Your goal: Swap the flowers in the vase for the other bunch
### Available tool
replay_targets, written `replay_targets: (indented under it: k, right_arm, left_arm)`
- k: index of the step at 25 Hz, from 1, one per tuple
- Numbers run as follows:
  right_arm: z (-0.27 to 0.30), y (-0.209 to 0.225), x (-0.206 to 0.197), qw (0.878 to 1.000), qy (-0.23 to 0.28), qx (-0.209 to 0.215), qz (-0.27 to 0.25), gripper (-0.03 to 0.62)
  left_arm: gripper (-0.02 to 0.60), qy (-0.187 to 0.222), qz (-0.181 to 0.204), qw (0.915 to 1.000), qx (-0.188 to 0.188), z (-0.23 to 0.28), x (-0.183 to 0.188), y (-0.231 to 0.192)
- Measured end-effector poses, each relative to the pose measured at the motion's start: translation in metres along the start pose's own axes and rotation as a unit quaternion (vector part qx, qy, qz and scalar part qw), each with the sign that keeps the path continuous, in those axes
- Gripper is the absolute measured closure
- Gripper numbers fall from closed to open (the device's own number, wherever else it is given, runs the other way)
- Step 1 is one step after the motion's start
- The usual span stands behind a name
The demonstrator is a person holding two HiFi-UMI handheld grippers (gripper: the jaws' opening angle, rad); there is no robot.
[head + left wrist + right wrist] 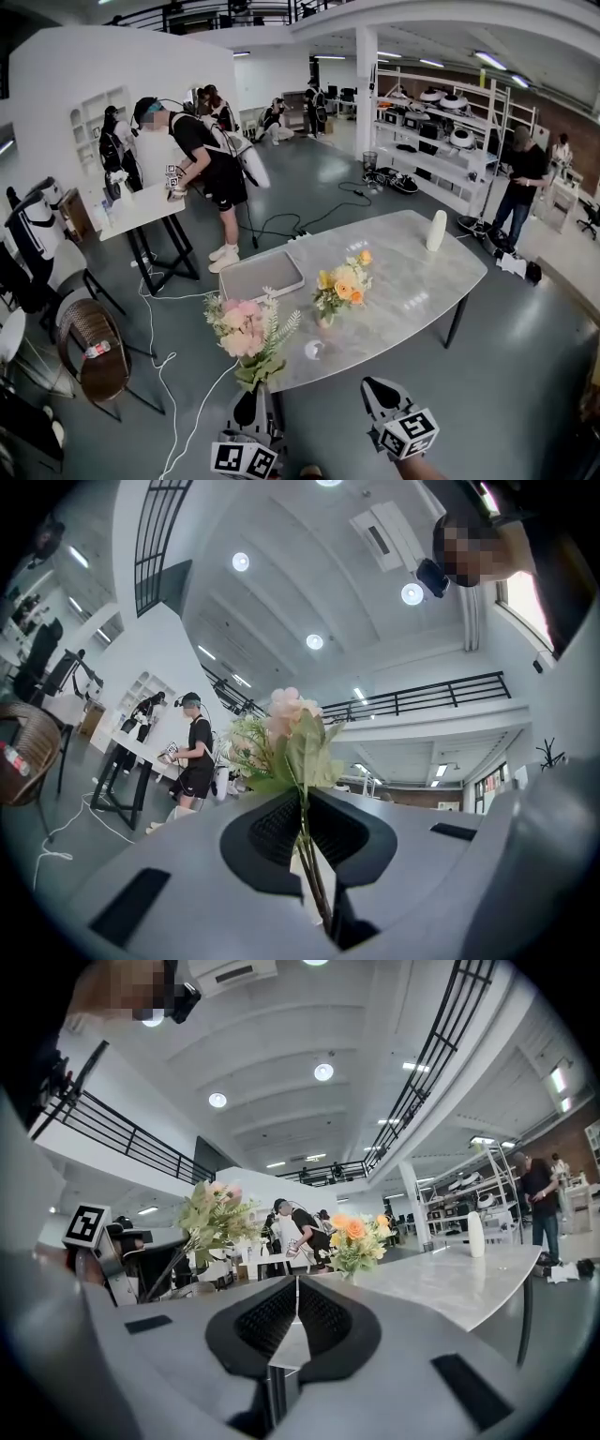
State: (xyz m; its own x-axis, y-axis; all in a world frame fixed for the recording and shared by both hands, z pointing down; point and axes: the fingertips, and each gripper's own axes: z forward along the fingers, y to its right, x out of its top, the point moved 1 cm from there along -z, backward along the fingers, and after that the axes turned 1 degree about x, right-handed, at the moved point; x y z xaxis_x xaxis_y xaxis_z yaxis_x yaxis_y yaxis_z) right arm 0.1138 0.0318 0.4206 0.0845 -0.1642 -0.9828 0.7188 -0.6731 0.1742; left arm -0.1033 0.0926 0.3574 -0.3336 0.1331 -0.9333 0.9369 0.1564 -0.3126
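Two bunches: one in hand, one not yet lifted out

Left gripper (pixel 305 855) is clamped on the thin green stems of the pink bunch (pixel 286 733), heads up, likely to keep the soft, fabric-looking petals and fern fronds clear of the bench; right gripper (pixel 295 1321), just to its right, is pressed shut on nothing, free for pulling; ahead of both, the orange-and-yellow bunch (pixel 342 284) stands upright on the glossy marbled bench (pixel 412 272), its vase too small to make out; beyond the left gripper lies a flat grey tray (pixel 261 275).
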Motion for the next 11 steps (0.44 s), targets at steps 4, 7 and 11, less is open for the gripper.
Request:
replay_targets:
  k: [4,7,11]
  right_arm:
    - [-0.010,-0.006,0.002,1.000,-0.001,0.007,-0.003,0.568]
    - [-0.023,-0.006,0.004,1.000,0.000,0.012,0.001,0.568]
    - [-0.040,-0.007,0.008,1.000,0.005,0.016,0.003,0.568]
  left_arm:
    - [0.552,0.006,0.006,1.0000,0.003,-0.013,0.007,0.008]
    - [0.552,0.007,0.011,0.9999,0.004,-0.021,0.008,0.020]
    - [0.552,0.009,0.015,0.9998,0.005,-0.031,0.012,0.036]
